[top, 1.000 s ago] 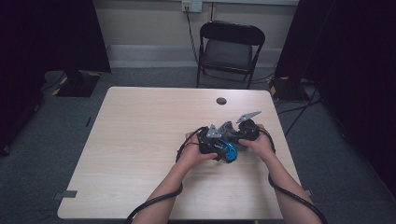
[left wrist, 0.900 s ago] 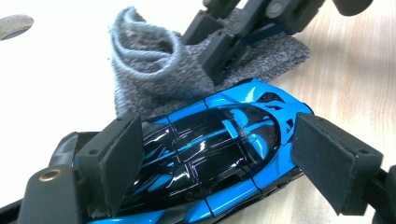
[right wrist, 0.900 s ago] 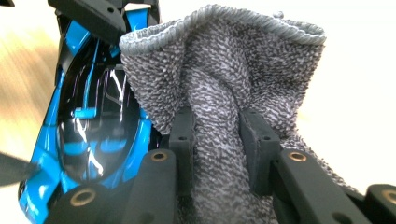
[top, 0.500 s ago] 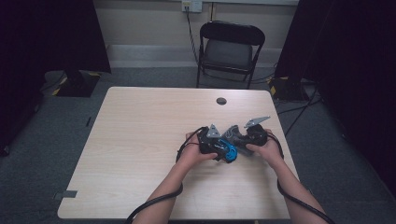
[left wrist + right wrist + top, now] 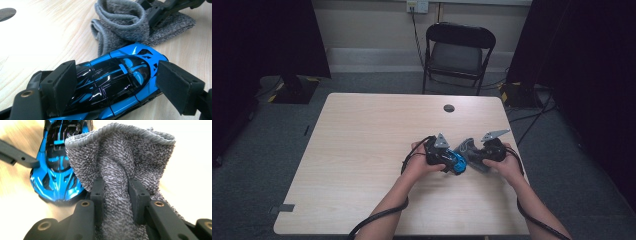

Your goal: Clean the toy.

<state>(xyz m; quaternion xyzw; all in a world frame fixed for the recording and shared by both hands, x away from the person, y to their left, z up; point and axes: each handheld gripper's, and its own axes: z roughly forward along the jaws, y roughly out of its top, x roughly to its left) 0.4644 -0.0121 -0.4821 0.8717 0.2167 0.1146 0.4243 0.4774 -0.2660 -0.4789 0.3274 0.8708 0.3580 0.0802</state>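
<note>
On the near right of the tabletop (image 5: 362, 150), a blue toy car (image 5: 120, 82) and a grey cloth (image 5: 125, 165) are held side by side.
The car is clamped across its body by the left tongs (image 5: 115, 85); the cloth, bunched just beyond the car's nose, is pinched shut in the right tongs (image 5: 116, 200). A wiping step is judged to be in hand; next the cloth must be drawn across the bodywork while the car is kept pinned.
</note>
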